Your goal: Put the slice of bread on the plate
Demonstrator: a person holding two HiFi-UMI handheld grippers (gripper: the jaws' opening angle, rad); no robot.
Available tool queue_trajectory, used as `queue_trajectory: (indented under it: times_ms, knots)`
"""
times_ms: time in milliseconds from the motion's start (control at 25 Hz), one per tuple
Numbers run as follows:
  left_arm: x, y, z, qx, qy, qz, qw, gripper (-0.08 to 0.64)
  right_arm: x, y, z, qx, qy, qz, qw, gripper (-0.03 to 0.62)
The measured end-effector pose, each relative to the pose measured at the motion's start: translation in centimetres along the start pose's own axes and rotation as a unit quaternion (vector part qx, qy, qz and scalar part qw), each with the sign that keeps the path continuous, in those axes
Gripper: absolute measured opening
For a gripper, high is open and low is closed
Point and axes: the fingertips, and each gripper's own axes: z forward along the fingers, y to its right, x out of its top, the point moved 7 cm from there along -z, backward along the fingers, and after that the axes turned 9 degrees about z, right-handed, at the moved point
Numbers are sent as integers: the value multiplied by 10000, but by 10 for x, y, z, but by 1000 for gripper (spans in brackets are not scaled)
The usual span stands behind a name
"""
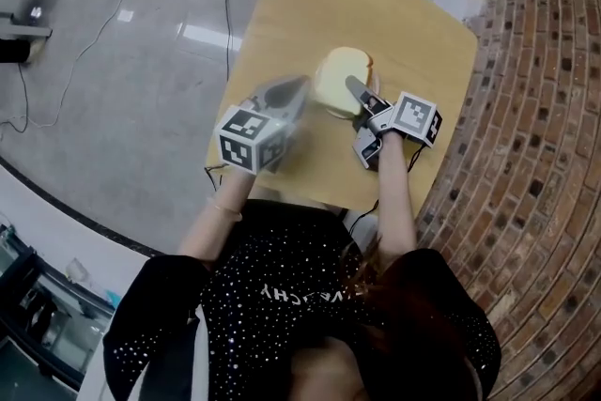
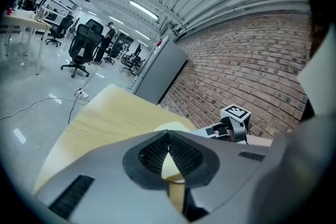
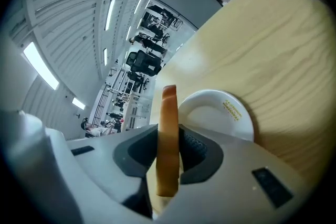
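Observation:
The slice of bread (image 1: 336, 82) hangs above the wooden table (image 1: 310, 5), over the white plate (image 1: 372, 70), whose rim peeks out at its right. My right gripper (image 1: 354, 90) is shut on the bread from the right. In the right gripper view the bread (image 3: 168, 110) stands edge-on between the pads of the right gripper (image 3: 169, 147), with the plate (image 3: 220, 113) just beyond. My left gripper (image 1: 302, 87), blurred, hovers just left of the bread. In the left gripper view the left gripper (image 2: 168, 136) has its tips meeting and holds nothing.
The small table stands against a brick wall (image 1: 535, 108) on the right, and its left edge drops to a grey floor with cables (image 1: 94, 42). The far half of the tabletop (image 2: 110, 113) is bare wood. Office chairs (image 2: 79, 50) stand far off.

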Motion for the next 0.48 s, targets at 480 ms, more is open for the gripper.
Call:
queue_trajectory:
  times_ms: [480]
  knots:
    - [11, 13, 15, -279, 52, 371, 9989, 11, 5, 1, -24, -2042, 1052, -1629, 9595, 310]
